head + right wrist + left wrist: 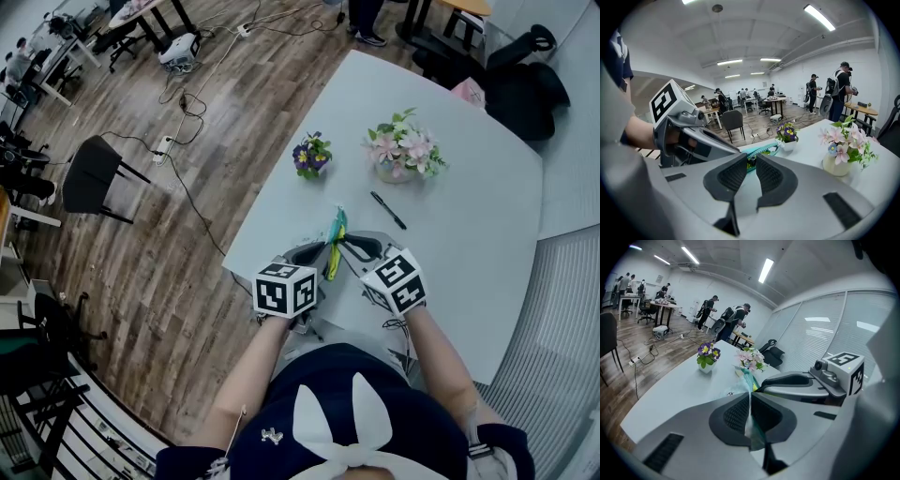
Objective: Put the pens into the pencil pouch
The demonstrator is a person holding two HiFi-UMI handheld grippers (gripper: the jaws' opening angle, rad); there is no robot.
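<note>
Pencil pouch (335,246) first, since it's nearest to you: teal, thin and floppy, hanging up off the tabletop (469,216) between your two tools. Your left hand-held gripper (750,404) is clamped right down on a fold of its fabric, pads pinching it flat. Soft cloth like that weighs next to nothing and won't slip out, but it'll sag and fold shut on its own. So I'd say the mouth needs holding by the zipper edge, not the body.

Your right hand-held gripper (751,164) has its jaws a little apart with nothing pinched. The zipper edge of the pouch sits just past its tips, so it looks lined up to take that rim.

Further out on the tabletop lies a black pen (387,210), flat and well apart from the pouch. It's light, stiff and round, so it'll probably roll if you nudge it. Grab it across the barrel near the middle.

Beyond that are a pot of pink flowers (403,150), close to the pen, and a small pot of purple flowers (310,155).
</note>
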